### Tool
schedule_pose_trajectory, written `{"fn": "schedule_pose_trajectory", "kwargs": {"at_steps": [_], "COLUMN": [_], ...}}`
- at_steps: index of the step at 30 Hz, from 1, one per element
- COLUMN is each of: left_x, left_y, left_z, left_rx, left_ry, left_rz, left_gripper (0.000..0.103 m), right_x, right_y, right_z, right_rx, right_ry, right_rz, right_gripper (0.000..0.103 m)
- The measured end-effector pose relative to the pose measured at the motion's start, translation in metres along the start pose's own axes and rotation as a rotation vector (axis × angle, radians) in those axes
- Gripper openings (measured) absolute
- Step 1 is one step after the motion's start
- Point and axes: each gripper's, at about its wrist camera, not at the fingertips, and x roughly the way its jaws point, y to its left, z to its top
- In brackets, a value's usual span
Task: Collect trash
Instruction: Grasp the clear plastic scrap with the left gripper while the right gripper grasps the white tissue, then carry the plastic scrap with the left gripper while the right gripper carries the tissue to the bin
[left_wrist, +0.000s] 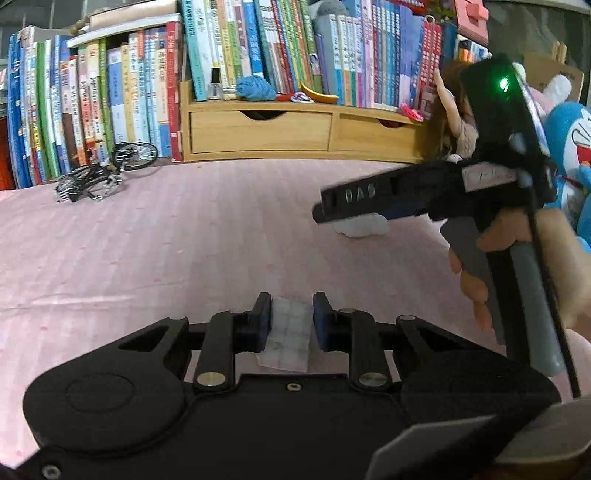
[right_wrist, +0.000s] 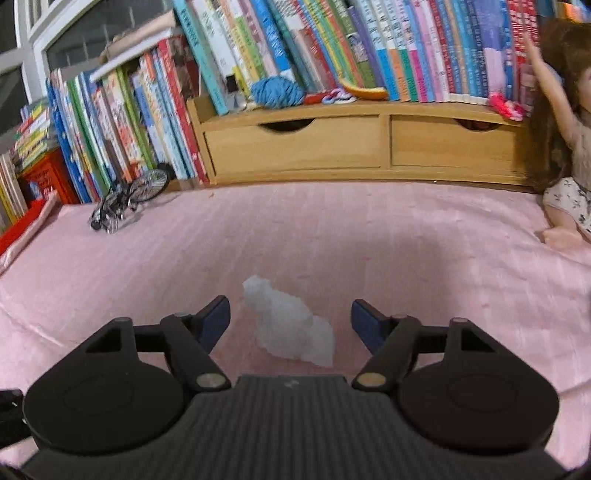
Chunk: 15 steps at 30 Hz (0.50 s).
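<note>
My left gripper (left_wrist: 291, 319) is shut on a flat, translucent scrap of gridded paper (left_wrist: 288, 338), which sits between its blue pads low over the pink cloth. A crumpled white tissue (right_wrist: 291, 328) lies on the cloth. My right gripper (right_wrist: 290, 315) is open and straddles it, one finger on each side and apart from it. In the left wrist view, the right gripper (left_wrist: 325, 206) reaches in from the right, held by a hand (left_wrist: 480, 273). Its fingers hover just over the tissue (left_wrist: 364, 227) and hide part of it.
A wooden drawer unit (right_wrist: 332, 147) with books on top lines the far edge, and more books (left_wrist: 74, 110) stand at the left. A toy bicycle (left_wrist: 99, 173) lies at the back left. A doll (right_wrist: 569, 166) and a blue plush (left_wrist: 572, 147) sit at the right.
</note>
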Motion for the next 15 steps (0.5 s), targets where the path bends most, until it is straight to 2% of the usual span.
{"fn": "schedule_pose_trajectory", "kwargs": {"at_steps": [4, 9, 15], "left_x": [-0.011, -0.028, -0.065], "left_y": [0.012, 0.024, 0.038], "left_z": [0.001, -0.001, -0.009], "left_rx": [-0.033, -0.06, -0.087], "left_ry": [-0.005, -0.015, -0.045], "left_rz": [-0.005, 0.0, -0.017], "left_gripper": [0.023, 0.023, 0.023], "right_x": [0.0, -0.017, -0.067], "right_y": [0.008, 0.018, 0.043], "right_z": [-0.003, -0.008, -0.031], "right_rx": [-0.015, -0.01, -0.041], "right_ry": [0.002, -0.033, -0.058], "right_rz": [-0.008, 0.004, 0.08], "right_gripper": [0.038, 0.033, 0.033]}}
